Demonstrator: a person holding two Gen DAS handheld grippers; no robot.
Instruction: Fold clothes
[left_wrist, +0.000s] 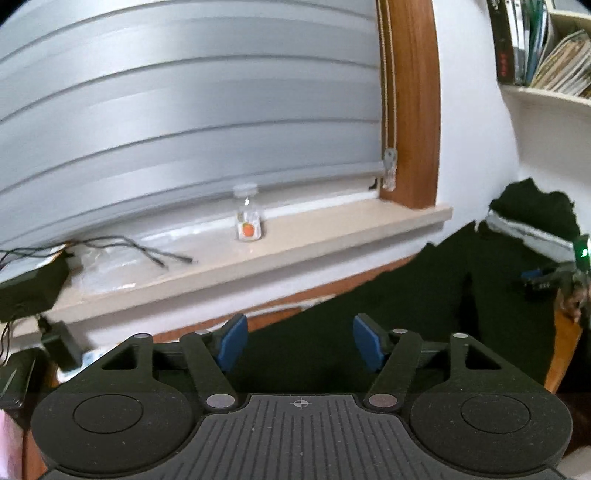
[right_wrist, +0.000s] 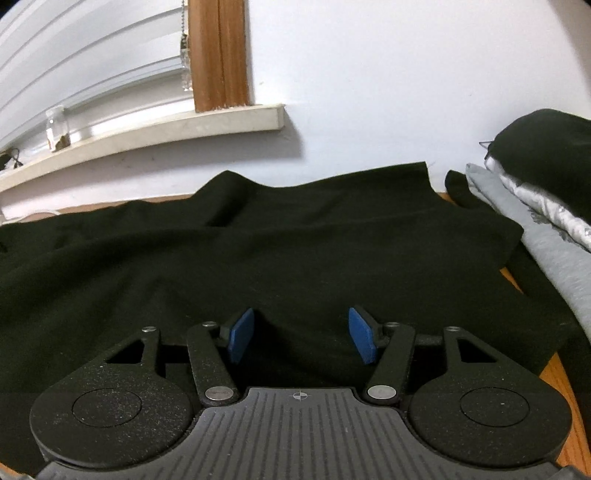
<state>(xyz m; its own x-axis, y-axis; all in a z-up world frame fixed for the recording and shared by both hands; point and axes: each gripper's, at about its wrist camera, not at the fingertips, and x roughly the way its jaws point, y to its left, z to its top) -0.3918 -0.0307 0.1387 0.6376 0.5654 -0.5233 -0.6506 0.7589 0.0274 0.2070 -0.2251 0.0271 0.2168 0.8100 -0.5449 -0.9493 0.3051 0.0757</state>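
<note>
A black garment (right_wrist: 280, 251) lies spread over a wooden table (right_wrist: 554, 384), with soft ridges near its far edge. My right gripper (right_wrist: 301, 338) hovers low over its near part, open, with nothing between the blue pads (right_wrist: 242, 336). In the left wrist view the same black garment (left_wrist: 388, 302) fills the lower right. My left gripper (left_wrist: 300, 341) stands open above its left edge, blue pads (left_wrist: 232, 341) wide apart and empty. The other gripper (left_wrist: 576, 269) shows at the far right with a green light.
A pile of folded clothes (right_wrist: 546, 199), grey, silvery and black, sits at the table's right. A windowsill (left_wrist: 258, 258) with a small jar (left_wrist: 249, 218), cables (left_wrist: 147, 251) and a black box (left_wrist: 33, 288) runs behind. Bookshelf (left_wrist: 546, 44) at upper right.
</note>
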